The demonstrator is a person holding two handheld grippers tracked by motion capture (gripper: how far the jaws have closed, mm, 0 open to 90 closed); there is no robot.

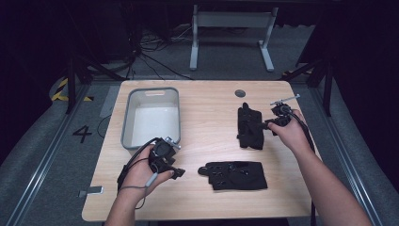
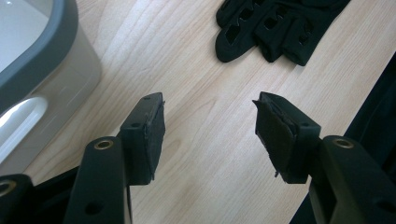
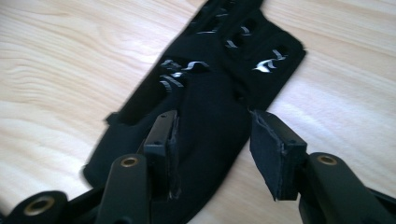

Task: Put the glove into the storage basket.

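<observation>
Seemingly we are at the start: both black gloves lie on the table outside the grey bin, nothing yet lifted. Our right gripper, jaws apart, straddles the far glove, well right of the bin. Our left gripper, jaws apart and empty, hovers beside the bin's corner, the near glove ahead. From above, the bin's inside looks empty.

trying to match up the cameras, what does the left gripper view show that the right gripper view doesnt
Left gripper view: the grey bin's rim and wall at the left, open jaws of the left gripper over bare wood, and a black glove's fingers lying ahead. Right gripper view: the right gripper with open jaws straddling the edge of another black glove. Both share the wooden table and a pair of spread black jaws.
</observation>
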